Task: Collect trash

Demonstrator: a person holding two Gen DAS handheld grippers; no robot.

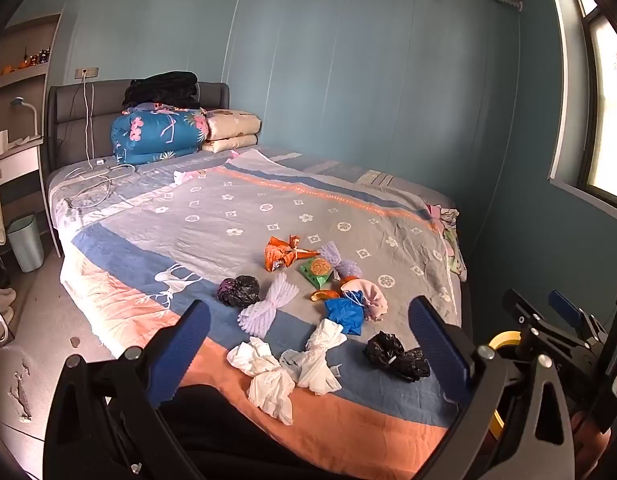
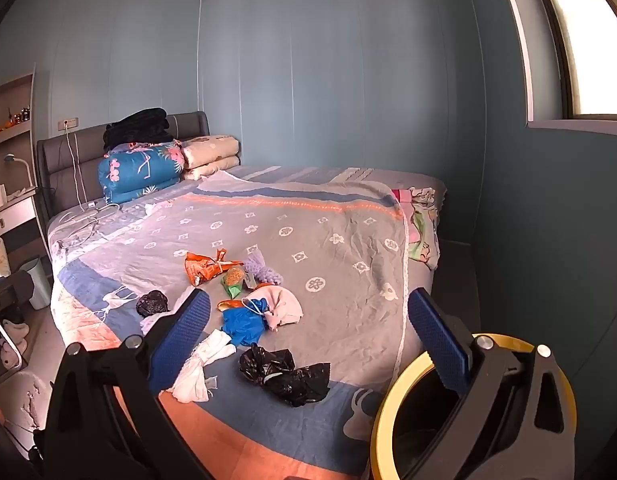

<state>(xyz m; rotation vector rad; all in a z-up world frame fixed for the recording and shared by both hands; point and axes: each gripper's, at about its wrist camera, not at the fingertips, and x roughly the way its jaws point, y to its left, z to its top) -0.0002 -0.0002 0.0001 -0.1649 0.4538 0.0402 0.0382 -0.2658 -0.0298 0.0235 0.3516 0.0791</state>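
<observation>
Now both grippers, left (image 1: 308, 346) and right (image 2: 308, 340), gape fully wide and empty above the bed (image 1: 212, 216), short of its trash (image 1: 320, 272).

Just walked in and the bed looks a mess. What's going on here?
A person is holding two-finger tongs in each hand, about to collect trash off the bed. Both the left tongs and right tongs are open and empty, hovering at the foot of the bed. Nothing is picked up yet: crumpled tissues, black plastic bags, a blue glove and an orange wrapper lie scattered. A yellow-rimmed bin waits beside the right tongs.
</observation>
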